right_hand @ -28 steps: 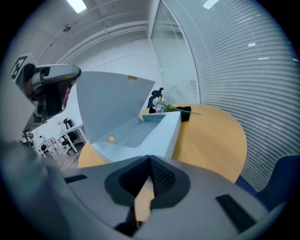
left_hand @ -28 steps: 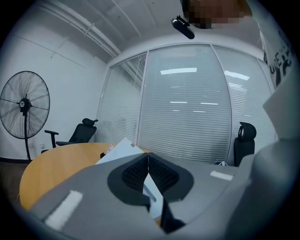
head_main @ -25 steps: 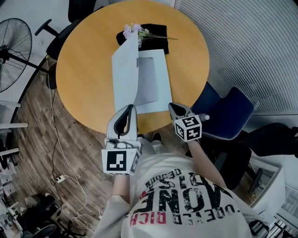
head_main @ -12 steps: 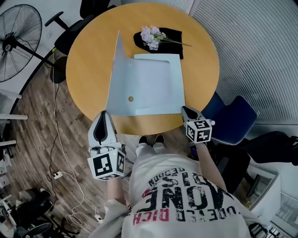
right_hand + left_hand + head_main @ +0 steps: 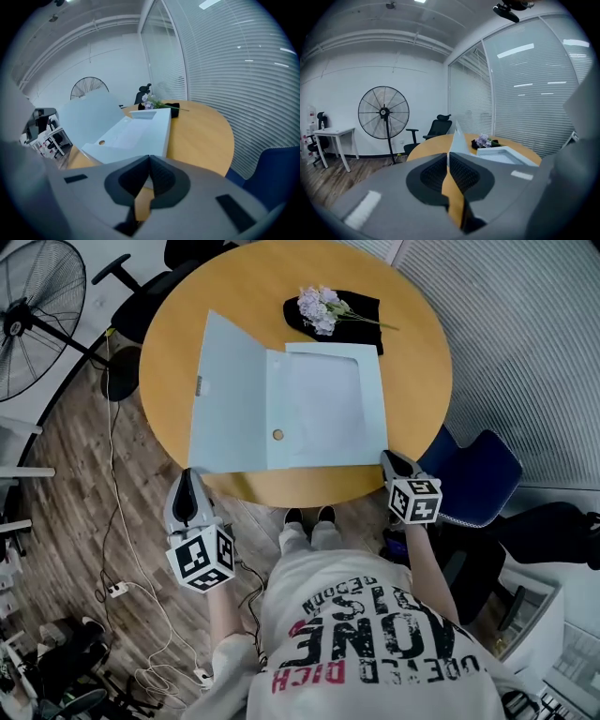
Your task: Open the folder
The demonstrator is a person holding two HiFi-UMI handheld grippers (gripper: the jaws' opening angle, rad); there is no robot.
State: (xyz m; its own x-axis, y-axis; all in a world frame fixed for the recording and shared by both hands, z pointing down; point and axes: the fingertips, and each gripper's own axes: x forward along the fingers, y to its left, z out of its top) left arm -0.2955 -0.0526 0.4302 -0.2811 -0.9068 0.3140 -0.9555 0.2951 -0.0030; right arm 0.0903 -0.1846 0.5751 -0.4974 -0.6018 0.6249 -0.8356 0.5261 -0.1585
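Observation:
The pale blue folder (image 5: 323,409) lies open on the round wooden table (image 5: 412,362). Its cover (image 5: 230,395) is swung over to the left and still slants up a little (image 5: 89,117). My left gripper (image 5: 187,474) is at the table's front left edge, by the cover's near corner. Its jaws have just been opening: a thin slit shows between the pads (image 5: 449,153), and the cover's edge (image 5: 457,133) stands just past the tips. My right gripper (image 5: 389,457) is shut on nothing (image 5: 149,158) at the folder's front right corner.
A sprig of lilac flowers (image 5: 319,307) lies on a black cloth (image 5: 361,310) at the table's far side. A standing fan (image 5: 37,306) and a black office chair (image 5: 127,282) are on the left, and a blue chair (image 5: 483,474) on the right. Cables (image 5: 122,587) trail on the floor.
The cover has swung from upright over to the left and now lies low. My left gripper has moved left and back towards the table's edge. The right gripper has stayed put.

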